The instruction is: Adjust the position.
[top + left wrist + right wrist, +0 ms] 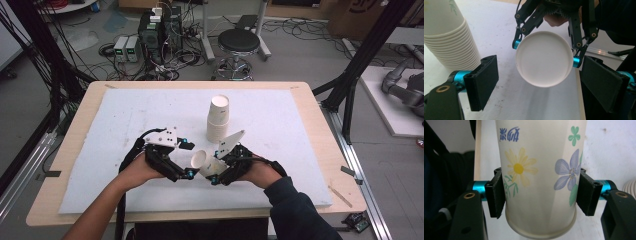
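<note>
We see a single paper cup (200,160) held off the desk, lying on its side with its open mouth turned toward the left tongs (186,158). The right tongs (214,167) clamp it across its body, one pad on each side, near the base. In the right gripper view the cup (540,177) is white with a yellow daisy, a purple flower, green leaves, a small green clover and blue print. In the left gripper view its round white mouth (543,61) faces us, between the left tongs' spread pads. A stack (218,119) of like cups stands upright on the white desk (125,115) just behind, rims nested.
</note>
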Demonstrator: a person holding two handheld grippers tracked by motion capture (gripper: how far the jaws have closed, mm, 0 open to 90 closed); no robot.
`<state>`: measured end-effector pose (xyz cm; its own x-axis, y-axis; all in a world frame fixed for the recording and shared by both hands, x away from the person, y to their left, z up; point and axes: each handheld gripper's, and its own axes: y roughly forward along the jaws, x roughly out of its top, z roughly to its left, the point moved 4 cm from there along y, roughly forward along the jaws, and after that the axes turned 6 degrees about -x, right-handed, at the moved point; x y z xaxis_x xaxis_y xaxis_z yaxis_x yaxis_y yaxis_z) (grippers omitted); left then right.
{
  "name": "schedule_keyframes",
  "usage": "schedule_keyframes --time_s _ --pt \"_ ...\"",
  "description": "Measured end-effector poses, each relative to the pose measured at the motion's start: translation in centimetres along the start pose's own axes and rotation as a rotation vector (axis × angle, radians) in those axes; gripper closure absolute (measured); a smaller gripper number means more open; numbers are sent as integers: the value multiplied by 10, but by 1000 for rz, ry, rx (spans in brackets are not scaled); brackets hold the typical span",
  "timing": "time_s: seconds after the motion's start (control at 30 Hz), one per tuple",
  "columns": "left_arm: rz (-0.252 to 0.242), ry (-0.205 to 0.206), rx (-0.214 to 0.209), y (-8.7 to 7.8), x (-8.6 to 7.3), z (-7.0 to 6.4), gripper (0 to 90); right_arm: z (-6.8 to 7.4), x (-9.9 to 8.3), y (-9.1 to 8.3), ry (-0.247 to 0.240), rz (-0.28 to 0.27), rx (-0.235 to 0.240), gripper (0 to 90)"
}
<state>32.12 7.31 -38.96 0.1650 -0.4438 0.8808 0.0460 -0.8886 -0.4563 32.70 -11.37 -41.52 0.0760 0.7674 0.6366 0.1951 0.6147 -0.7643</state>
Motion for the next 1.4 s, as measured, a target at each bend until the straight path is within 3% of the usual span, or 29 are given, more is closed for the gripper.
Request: schedule_keyframes --time_s 0.43,0.83,0.97,1.1,1.13,1.17,1.3,1.33,1.4 --pt "72 4 -53 18 -2 -2 169 9 4 4 -54 70 12 345" --pt "123 12 -120 26 -6 -3 341 12 4 8 -77 128 23 345" --pt "147 23 -117 28 -8 -4 366 13 3 10 -92 150 25 350" --pt "134 36 -109 27 -7 -3 371 13 3 8 -110 151 9 321" --pt "118 33 -103 25 -7 -3 371 13 3 8 -108 142 6 289" --pt "95 26 -99 23 -6 -3 372 12 3 3 -97 83 -12 203" --pt "14 9 -77 10 -7 -1 371 8 -1 -9 -24 -35 -43 191" --pt "14 9 -77 10 -7 -1 371 8 -1 -9 -24 -35 -43 191" --pt "-44 -7 -62 3 -9 0 371 5 -8 -18 31 -108 -51 191"
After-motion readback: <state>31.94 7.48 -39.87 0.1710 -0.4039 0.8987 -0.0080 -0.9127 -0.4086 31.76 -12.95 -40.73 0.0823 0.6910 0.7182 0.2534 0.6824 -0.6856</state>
